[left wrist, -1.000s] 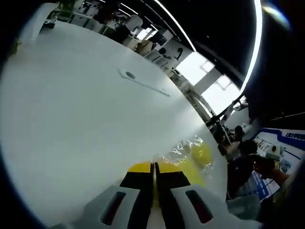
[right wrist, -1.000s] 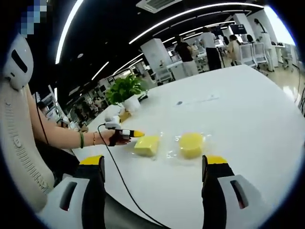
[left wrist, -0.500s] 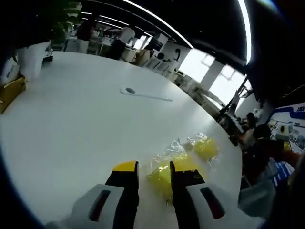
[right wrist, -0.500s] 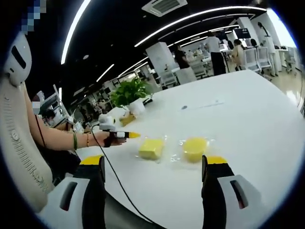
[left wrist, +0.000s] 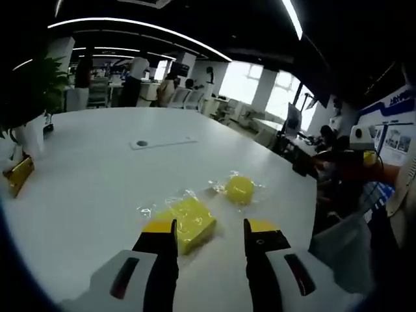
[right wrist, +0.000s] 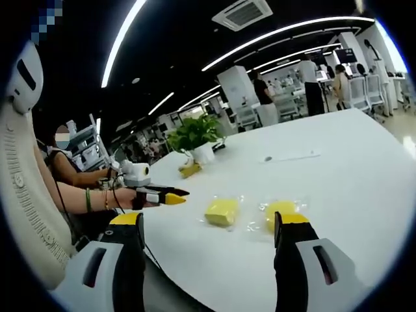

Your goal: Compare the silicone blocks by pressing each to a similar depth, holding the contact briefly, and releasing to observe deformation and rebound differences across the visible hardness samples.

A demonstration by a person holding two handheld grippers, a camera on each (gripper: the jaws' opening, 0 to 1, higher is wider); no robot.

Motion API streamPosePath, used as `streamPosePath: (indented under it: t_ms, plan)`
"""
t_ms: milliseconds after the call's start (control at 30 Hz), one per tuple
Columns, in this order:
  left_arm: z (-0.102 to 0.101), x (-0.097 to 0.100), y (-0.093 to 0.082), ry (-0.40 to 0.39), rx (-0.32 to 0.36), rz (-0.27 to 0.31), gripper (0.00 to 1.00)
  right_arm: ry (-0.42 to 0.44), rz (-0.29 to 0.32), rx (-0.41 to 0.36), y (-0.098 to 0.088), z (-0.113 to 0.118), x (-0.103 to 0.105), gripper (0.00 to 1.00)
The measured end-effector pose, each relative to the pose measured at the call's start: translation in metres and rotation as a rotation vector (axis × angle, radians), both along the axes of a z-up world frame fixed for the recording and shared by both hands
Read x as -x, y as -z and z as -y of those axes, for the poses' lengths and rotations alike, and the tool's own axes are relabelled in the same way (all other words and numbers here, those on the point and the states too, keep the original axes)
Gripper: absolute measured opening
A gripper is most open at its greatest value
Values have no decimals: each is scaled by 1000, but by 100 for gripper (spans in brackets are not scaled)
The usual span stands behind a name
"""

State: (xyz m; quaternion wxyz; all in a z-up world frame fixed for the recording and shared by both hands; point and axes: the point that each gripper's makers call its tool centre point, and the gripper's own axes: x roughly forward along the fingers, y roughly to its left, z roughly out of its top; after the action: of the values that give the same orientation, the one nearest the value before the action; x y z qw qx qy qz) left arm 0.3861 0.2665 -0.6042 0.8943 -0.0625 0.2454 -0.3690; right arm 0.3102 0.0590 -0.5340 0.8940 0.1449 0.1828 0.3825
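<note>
Yellow silicone is sitting in two wrapped pieces on the white table (left wrist: 84, 169). In the left gripper view, the square yellow block (left wrist: 187, 221) is lying in crinkled clear film just beyond the left gripper (left wrist: 208, 242), whose yellow-tipped jaws are standing apart with a clear gap between them, released and gripping nothing; the near edge of the block is showing through that gap, though whether the tips are touching it cannot be told. The round yellow block (left wrist: 240, 188) is resting farther off and to the right, also in film, near the square one but apart from it. A potted plant (left wrist: 29, 97) is standing at the far left edge of the table, and a small yellow box (left wrist: 17, 175) is lying beside it.

In the right gripper view, the right gripper (right wrist: 208, 227) is hanging low at the near edge of the table with its jaws spread wide, released and empty. Beyond it the square block (right wrist: 221, 211) is lying left of the round block (right wrist: 281, 211). The left gripper (right wrist: 170, 196) is reaching in from the left in a person's hand (right wrist: 133, 198), its tips stopping short of the square block.
</note>
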Motion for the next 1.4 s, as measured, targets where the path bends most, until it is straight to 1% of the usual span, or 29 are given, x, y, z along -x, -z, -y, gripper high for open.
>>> streamPosePath:
  t_ms: [67,200,233,333,400,533,600,667,700,733,767,800,833,867,900,1000,1067,1133,1167,1267,1400]
  plan:
    - [1,6,-8,-6,6,15,40,-18,19,-5,-3,-2,2,76]
    - [3,23,-33,-15,24,65,41,-46,45,-30,-8,-4,4,77]
    - [4,27,-40,-20,25,84,42,-52,61,-38,-10,-4,4,78]
    - [3,38,-57,-43,55,111,44,-66,73,-52,-14,-4,3,81]
    - [3,46,-63,-61,67,102,45,-79,73,-50,-14,-3,4,82]
    - [9,61,-78,-61,84,131,47,-81,102,-51,-19,-1,3,81]
    - [11,65,-86,-68,100,151,50,-80,114,-50,-21,0,3,80]
    - [16,70,-101,-68,147,190,52,-80,119,-53,-23,1,3,80]
    - [18,71,-106,-68,161,208,54,-83,123,-50,-23,1,3,81]
    - [18,72,-109,-68,158,222,55,-85,131,-45,-23,2,3,81]
    - [20,73,-115,-59,155,257,55,-90,134,-40,-22,2,4,81]
    - [21,75,-117,-56,157,263,55,-93,140,-33,-23,3,4,81]
    - [23,75,-121,-50,152,282,55,-94,146,-31,-23,4,4,81]
    - [24,76,-123,-39,140,304,55,-99,175,-22,-26,5,4,81]
    - [25,77,-126,-34,142,316,55,-101,184,-14,-27,5,5,81]
    - [25,77,-128,-28,143,324,57,-105,196,19,-27,7,4,80]
    - [26,78,-128,-23,138,323,58,-103,192,21,-26,10,3,81]
    - [24,78,-125,-13,104,327,58,-96,203,29,-26,14,2,80]
    - [23,79,-122,-11,81,319,59,-95,203,36,-25,16,1,80]
    - [22,80,-118,-2,55,310,62,-89,202,39,-23,26,-1,80]
    - [20,80,-115,12,23,310,69,-84,199,36,-23,30,-3,81]
